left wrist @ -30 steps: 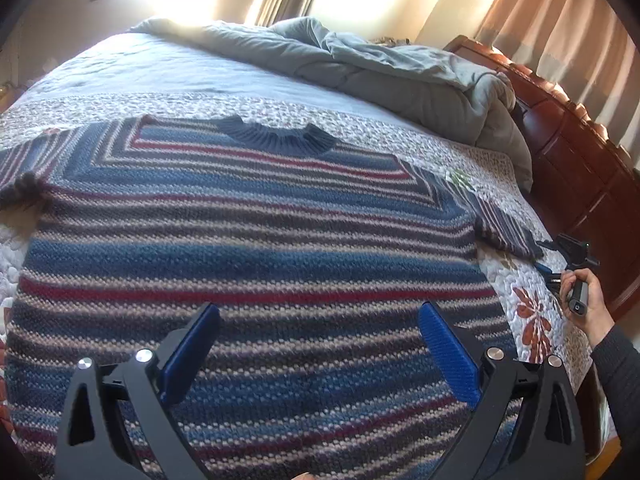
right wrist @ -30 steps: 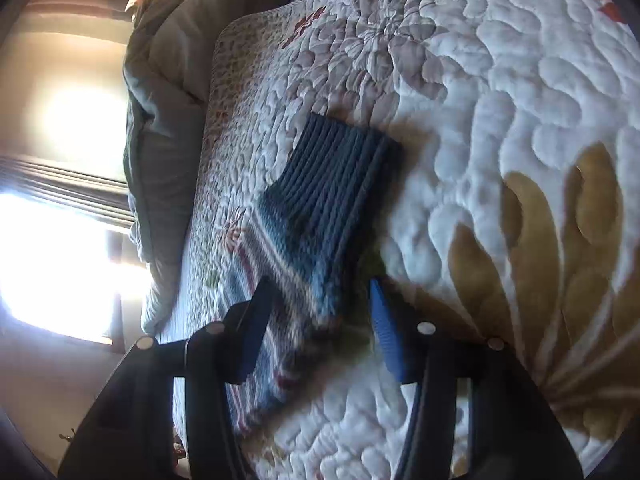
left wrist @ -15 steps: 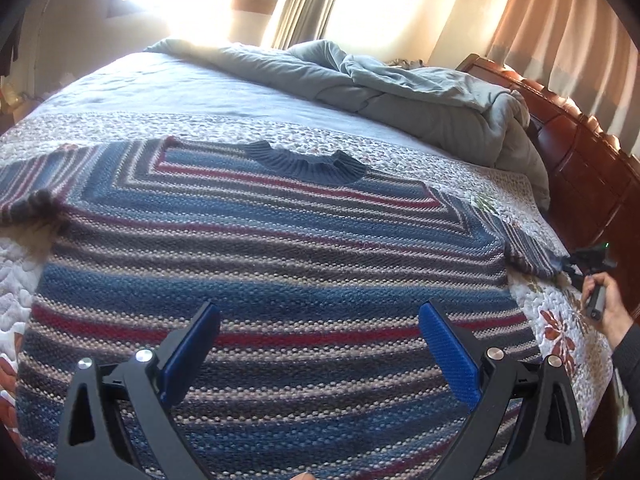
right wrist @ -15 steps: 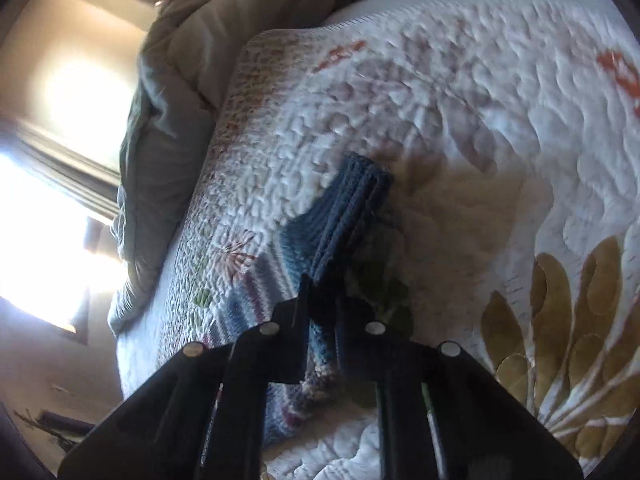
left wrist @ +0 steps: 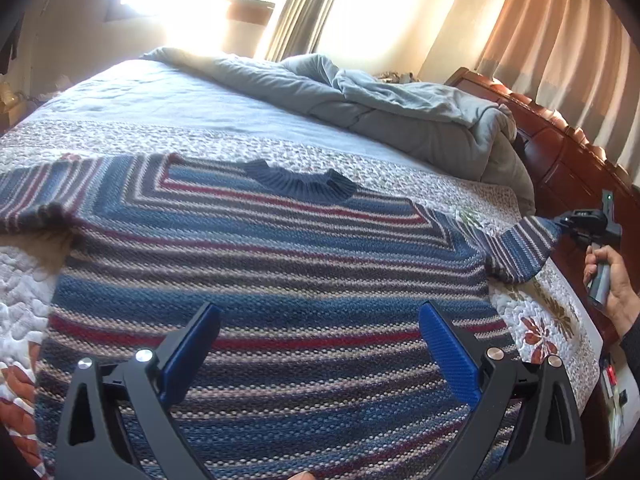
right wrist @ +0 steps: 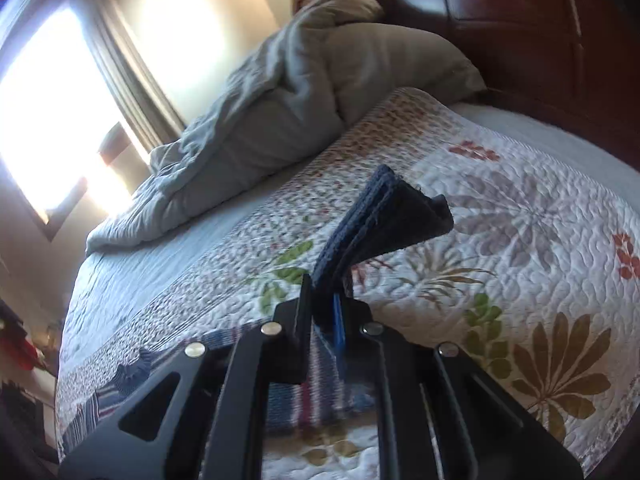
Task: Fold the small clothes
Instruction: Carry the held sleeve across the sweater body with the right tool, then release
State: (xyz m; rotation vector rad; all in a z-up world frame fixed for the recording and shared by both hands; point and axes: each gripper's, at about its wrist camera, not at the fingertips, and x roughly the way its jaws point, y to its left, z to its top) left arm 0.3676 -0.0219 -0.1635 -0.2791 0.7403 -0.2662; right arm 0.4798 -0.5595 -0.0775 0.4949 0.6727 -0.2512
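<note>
Striped knit sweater [left wrist: 256,264]: spread flat on the floral quilt [right wrist: 520,216], filling the middle and lower part of my left wrist view; dark ribbed collar at upper centre; one sleeve reaching off the left edge

Sweater's other sleeve [left wrist: 520,248]: at the right of that view, raised off the quilt; its dark blue ribbed cuff [right wrist: 384,216] stands up at the centre of my right wrist view

My right gripper [right wrist: 326,300]: jaws closed tight on the sleeve just behind the cuff, the knit pinched between the pads; my right hand [left wrist: 612,284] shows at the right edge of the left view, around the handle

My left gripper [left wrist: 320,328]: jaws wide apart at the bottom of the frame, blue pads above the sweater's body, nothing between them

Grey comforter [left wrist: 400,112]: bunched at the upper centre, against the dark wooden headboard [left wrist: 568,160]

Curtains [left wrist: 560,40]: upper right; bright window at upper left
</note>
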